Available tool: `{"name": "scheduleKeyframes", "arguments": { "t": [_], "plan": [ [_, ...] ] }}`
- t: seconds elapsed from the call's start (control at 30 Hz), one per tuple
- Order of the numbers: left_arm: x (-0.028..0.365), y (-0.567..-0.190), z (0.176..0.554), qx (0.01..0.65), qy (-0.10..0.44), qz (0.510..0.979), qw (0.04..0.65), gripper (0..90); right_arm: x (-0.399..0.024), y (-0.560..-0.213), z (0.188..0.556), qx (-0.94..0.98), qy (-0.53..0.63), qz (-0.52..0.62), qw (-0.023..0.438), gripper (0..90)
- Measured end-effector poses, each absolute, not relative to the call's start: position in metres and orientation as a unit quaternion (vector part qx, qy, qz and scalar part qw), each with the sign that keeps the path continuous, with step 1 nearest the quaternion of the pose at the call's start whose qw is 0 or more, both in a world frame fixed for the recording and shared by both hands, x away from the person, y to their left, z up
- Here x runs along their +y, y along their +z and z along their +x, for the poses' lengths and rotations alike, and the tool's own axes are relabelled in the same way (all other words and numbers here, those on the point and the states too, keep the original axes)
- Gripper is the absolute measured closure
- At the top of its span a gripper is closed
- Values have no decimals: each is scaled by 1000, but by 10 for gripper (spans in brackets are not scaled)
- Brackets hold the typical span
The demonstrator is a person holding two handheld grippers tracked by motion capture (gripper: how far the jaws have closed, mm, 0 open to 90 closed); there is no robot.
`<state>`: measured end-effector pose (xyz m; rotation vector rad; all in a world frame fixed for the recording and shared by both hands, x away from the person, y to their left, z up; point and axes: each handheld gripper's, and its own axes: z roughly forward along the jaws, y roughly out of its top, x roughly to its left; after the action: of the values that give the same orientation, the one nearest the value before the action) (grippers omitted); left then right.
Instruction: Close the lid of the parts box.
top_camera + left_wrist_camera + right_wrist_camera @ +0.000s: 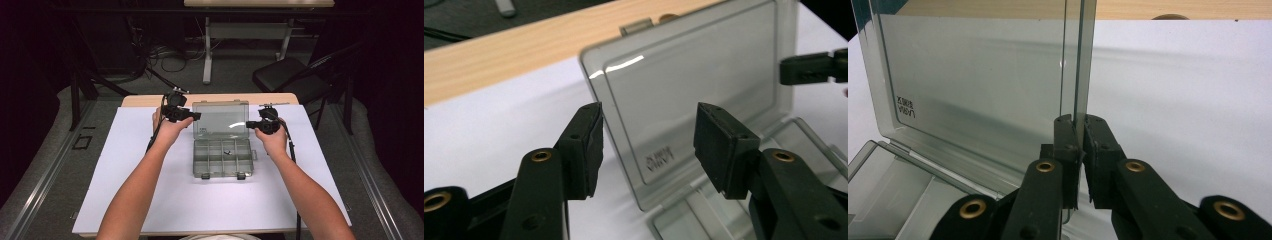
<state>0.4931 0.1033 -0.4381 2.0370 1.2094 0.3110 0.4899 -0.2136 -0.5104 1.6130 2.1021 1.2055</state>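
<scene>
A clear compartment box (pixel 222 159) is lying on the white-covered bench (pixel 125 190), its lid (pixel 978 75) being held upright. The lid's edge is being pinched by the right gripper (pixel 1081 131); the left gripper (pixel 646 145), jaws apart, is straddling the opposite edge. Swinging the lid gently about its hinge is advised.

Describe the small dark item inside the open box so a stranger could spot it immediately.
Start at the white sheet covering the table, then find the clear compartment box at its centre, lid raised. In a right-hand cell of the middle row lies a tiny dark piece, the one visible object among the compartments.
</scene>
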Motion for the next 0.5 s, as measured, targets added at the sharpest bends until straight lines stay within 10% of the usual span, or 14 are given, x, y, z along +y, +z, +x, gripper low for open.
{"name": "scheduleKeyframes", "arguments": {
  "t": [0.5],
  "plan": [
    [107, -450, 519, 504, 103, 752, 411, 500, -214, -511, 490, 716, 416, 548, 115, 856]
  ]
}}
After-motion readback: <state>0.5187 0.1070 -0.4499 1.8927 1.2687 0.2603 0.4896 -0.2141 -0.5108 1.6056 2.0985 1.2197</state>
